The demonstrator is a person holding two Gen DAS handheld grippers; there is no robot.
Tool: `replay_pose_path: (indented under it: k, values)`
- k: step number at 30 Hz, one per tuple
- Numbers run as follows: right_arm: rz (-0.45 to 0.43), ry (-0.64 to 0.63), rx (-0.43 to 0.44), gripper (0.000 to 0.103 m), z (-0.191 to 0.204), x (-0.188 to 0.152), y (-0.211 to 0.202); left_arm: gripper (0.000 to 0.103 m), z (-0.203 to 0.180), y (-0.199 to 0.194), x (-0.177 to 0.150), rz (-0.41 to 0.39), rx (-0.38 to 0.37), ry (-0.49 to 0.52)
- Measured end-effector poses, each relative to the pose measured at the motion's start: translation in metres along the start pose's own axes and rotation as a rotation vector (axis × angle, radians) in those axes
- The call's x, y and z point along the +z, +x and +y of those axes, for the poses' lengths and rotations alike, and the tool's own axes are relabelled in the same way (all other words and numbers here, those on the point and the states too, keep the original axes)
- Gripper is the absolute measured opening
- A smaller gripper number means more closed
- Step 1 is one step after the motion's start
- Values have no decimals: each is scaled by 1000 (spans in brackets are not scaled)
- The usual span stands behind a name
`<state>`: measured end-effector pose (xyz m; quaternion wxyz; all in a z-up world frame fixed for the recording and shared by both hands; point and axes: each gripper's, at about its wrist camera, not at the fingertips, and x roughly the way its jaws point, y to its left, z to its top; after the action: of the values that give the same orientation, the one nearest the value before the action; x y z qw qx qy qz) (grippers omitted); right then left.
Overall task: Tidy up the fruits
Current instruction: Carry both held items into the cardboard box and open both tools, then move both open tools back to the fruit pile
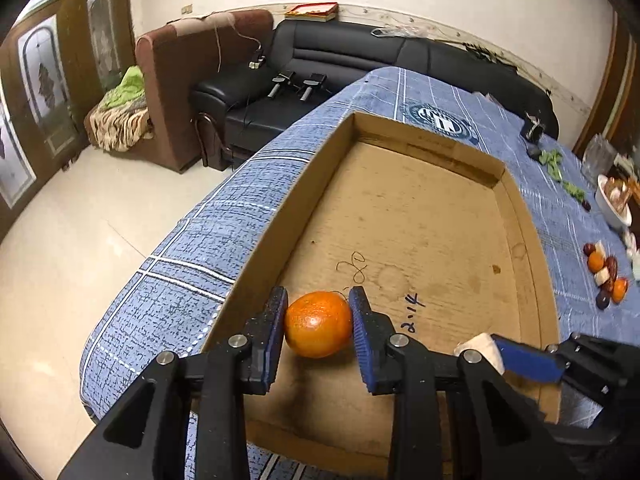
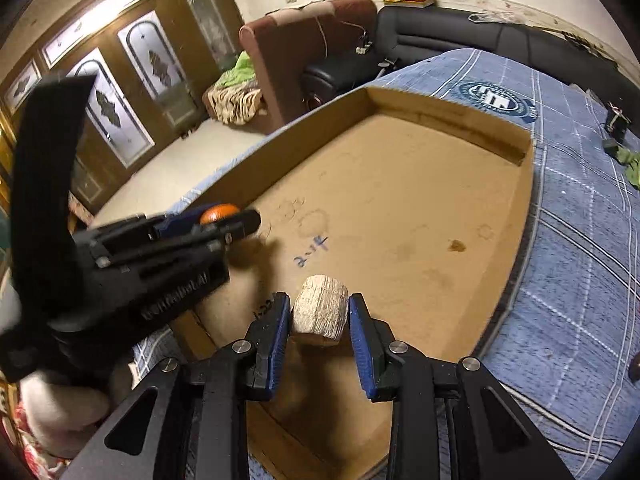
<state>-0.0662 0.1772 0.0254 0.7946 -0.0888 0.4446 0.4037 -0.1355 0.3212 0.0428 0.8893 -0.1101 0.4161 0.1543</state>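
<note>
My left gripper [image 1: 318, 322] is shut on an orange tangerine [image 1: 318, 324] and holds it over the near left part of a shallow cardboard tray [image 1: 416, 216]. My right gripper [image 2: 319, 316] is shut on a pale whitish fruit chunk [image 2: 321, 309] over the tray's near end [image 2: 400, 208]. In the left wrist view the right gripper [image 1: 486, 350] shows at the right with the white chunk [image 1: 480, 346]. In the right wrist view the left gripper [image 2: 240, 218] shows at the left with the tangerine [image 2: 218, 213].
The tray lies on a blue plaid cloth [image 1: 192, 256] over a table. A pile of small fruits [image 1: 606, 276], a white bowl [image 1: 612, 204] and green leaves [image 1: 554, 162] lie at the right. A black sofa [image 1: 360, 60] and brown armchair [image 1: 180, 80] stand behind.
</note>
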Motion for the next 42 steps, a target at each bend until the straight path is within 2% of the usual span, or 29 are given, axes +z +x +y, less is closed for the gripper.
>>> replay_pose_path:
  k: [7, 11, 14, 16, 17, 19, 21, 23, 26, 30, 34, 38, 42]
  values:
    - [-21, -38, -12, 36, 10, 1, 0, 44, 0, -15, 5, -37, -10, -23]
    - [-61, -46, -16, 37, 15, 1, -17, 44, -5, -31, 8, -81, -14, -28]
    - [-111, -17, -18, 38, 6, 0, -41, 44, -8, -50, 11, -132, -46, -60]
    - [-144, 12, -26, 39, -4, -3, -58, 46, -15, -69, 13, -204, -56, -52]
    - [-161, 31, -34, 40, -9, -7, -68, 50, -20, -77, 13, -239, -57, -40]
    - [-198, 73, -50, 41, -23, -15, -89, 72, -36, -96, 12, -325, -69, -5]
    - [-245, 113, -103, 46, -43, -26, -112, 79, -52, -110, 11, -397, -97, 25]
    - [-279, 127, -188, 58, -59, -39, -129, 81, -72, -117, 12, -429, -177, 60]
    - [-280, 169, -334, 63, -94, -66, -147, 81, -103, -110, 17, -365, -309, 93]
    - [-217, 346, -416, 63, -162, -108, -164, 81, -153, -85, 11, -265, -352, 163]
    - [-186, 470, -464, 63, -207, -142, -182, 81, -191, -60, -6, -162, -383, 232]
    - [-186, 538, -454, 63, -234, -154, -191, 81, -225, -40, -23, -69, -420, 281]
    - [-193, 565, -413, 63, -254, -146, -190, 81, -253, -29, -37, -23, -446, 335]
